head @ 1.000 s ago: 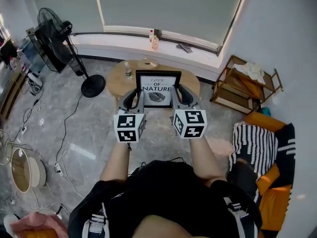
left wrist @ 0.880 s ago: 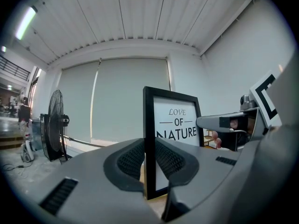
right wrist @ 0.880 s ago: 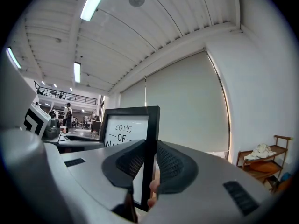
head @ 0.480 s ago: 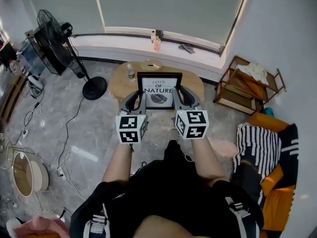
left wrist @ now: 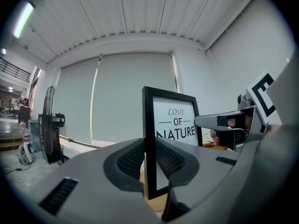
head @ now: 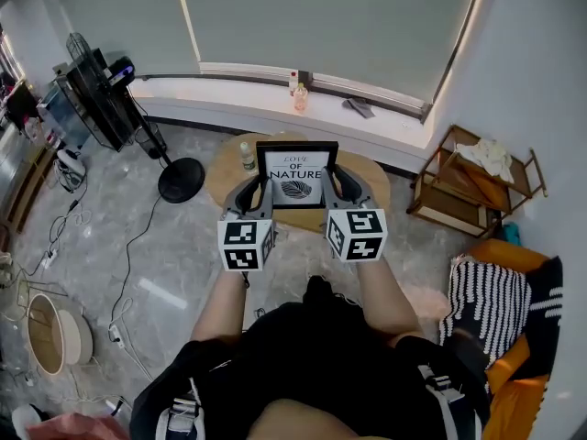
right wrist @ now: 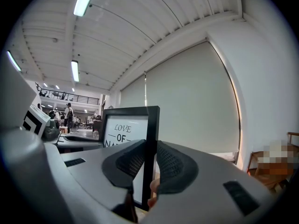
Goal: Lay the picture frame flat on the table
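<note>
Grey left gripper (left wrist: 150, 158) is clamped partway closed on the left side rail of the picture frame (head: 295, 174). The right gripper (right wrist: 148, 164) is clamped the same way on the right rail, so both pads pinch the thin black edge.

The frame stands upright over the round wooden surface (head: 220, 170), printed face toward the person and back toward the window. Can't tell if its bottom edge touches the wood or hangs just above it. The gripper views show it taller than wide, so its long axis runs up-down.

Handling guess: stiff, light, probably glazed, so fragile. The smooth, narrow rails could slip or twist in a pinch. Mid-height on the two side rails, as held now, looks like the right hold.

To lay it flat, the top should tip back or forward. A small bottle (head: 246, 157) stands near the left rail, so watch it.
</note>
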